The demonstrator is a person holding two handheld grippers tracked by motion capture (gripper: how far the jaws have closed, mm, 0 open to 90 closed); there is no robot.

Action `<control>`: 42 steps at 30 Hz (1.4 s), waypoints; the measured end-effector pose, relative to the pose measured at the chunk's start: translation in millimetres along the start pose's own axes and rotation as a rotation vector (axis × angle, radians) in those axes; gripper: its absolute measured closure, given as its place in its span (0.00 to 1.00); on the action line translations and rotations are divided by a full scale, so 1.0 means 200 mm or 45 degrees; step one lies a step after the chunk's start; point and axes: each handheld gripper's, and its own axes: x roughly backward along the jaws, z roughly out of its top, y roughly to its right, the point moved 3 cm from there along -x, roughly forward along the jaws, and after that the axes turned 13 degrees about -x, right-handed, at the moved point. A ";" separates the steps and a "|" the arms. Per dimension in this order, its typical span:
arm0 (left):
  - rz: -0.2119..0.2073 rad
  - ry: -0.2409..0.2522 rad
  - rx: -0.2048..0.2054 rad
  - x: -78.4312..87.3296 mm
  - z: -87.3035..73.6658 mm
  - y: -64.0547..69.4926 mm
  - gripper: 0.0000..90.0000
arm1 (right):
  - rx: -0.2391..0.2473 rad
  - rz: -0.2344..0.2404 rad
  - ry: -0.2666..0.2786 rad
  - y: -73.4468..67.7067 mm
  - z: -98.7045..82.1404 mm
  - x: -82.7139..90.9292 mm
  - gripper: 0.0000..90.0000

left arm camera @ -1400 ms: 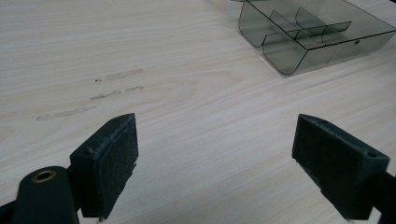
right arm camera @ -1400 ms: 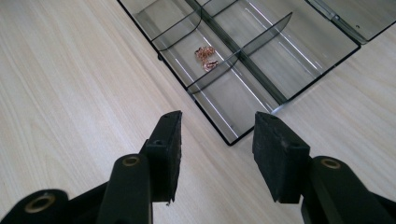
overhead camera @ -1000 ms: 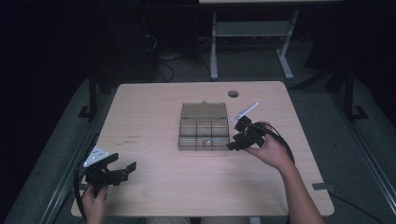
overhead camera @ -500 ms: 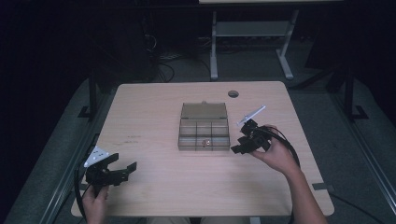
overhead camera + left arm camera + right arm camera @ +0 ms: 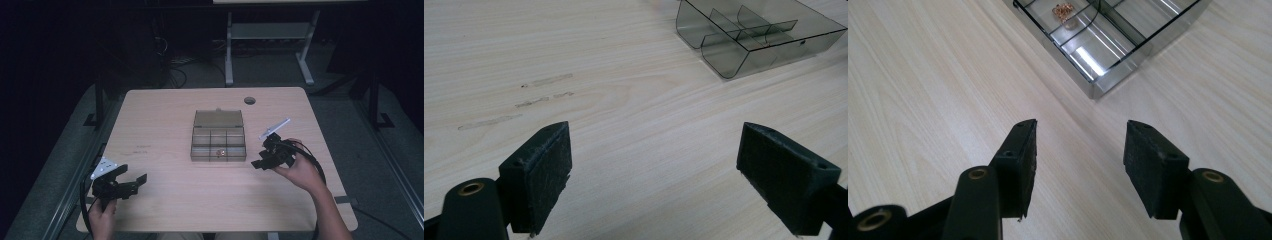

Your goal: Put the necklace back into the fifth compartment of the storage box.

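A clear grey plastic organiser box (image 5: 218,141) with several compartments lies open at the table's middle, also seen in the left gripper view (image 5: 754,37) and the right gripper view (image 5: 1108,35). A small coppery trinket (image 5: 1064,11) rests in its front middle compartment (image 5: 218,151). My right gripper (image 5: 256,163) is open just right of the box's front corner, above the wood, holding nothing (image 5: 1079,165). My left gripper (image 5: 134,181) is open near the table's front left, jaws wide and bare (image 5: 654,180).
The light wooden table (image 5: 165,120) has a round cable hole (image 5: 249,100) at the back. Faint scuff marks (image 5: 519,102) lie on the wood ahead of the left gripper. Metal desk legs (image 5: 270,45) and cables stand on the dark floor behind.
My right gripper has drawn back from the box's right side toward the front right, lower over the table. The left gripper has stayed in place.
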 end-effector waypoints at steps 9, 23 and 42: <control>-0.002 -0.003 -0.009 0.00 0.00 0.00 0.16 | -0.009 -0.005 0.005 0.02 -0.05 0.01 0.51; 0.000 -0.005 -0.006 0.00 0.00 0.00 0.16 | -0.041 -0.008 0.013 0.04 -0.15 0.03 0.50; 0.000 -0.011 -0.009 0.00 0.00 0.01 0.16 | -0.096 -0.011 0.012 0.08 -0.30 0.04 0.49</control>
